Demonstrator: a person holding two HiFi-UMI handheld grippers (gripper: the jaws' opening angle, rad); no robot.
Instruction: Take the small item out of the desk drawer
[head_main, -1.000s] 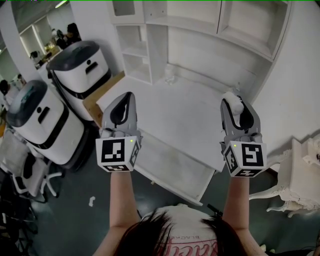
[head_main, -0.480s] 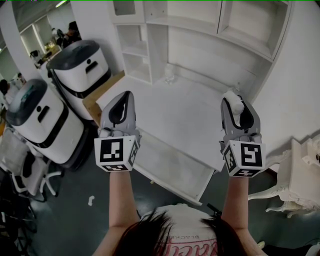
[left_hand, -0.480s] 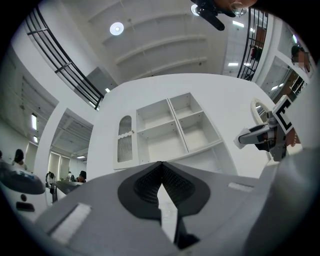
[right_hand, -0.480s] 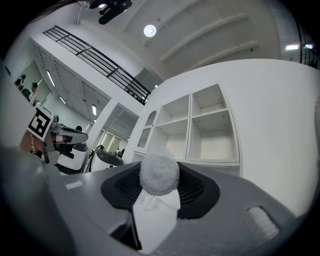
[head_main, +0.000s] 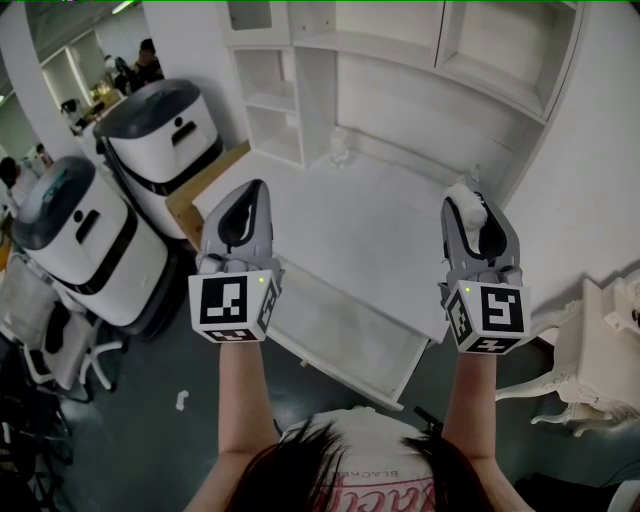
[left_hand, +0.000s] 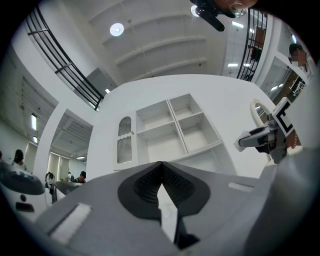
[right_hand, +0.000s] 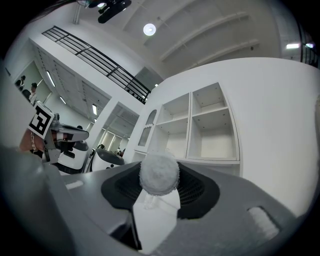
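Observation:
A small white fuzzy ball (right_hand: 159, 173) sits pinched between the pads of my right gripper (right_hand: 159, 180); in the head view the same fuzzy ball (head_main: 463, 199) shows at the tip of the right gripper (head_main: 470, 215), held above the white desk (head_main: 360, 215). My left gripper (head_main: 244, 212) hovers over the desk's left part, jaws together with nothing between them, as the left gripper view shows at the left gripper (left_hand: 161, 186). The desk drawer (head_main: 350, 335) stands pulled out below both grippers, its inside bare.
A white hutch with open shelves (head_main: 300, 90) rises behind the desk. Two white and black robot bodies (head_main: 165, 135) stand at the left, beside a brown board (head_main: 195, 200). A white ornate chair (head_main: 600, 350) is at the right.

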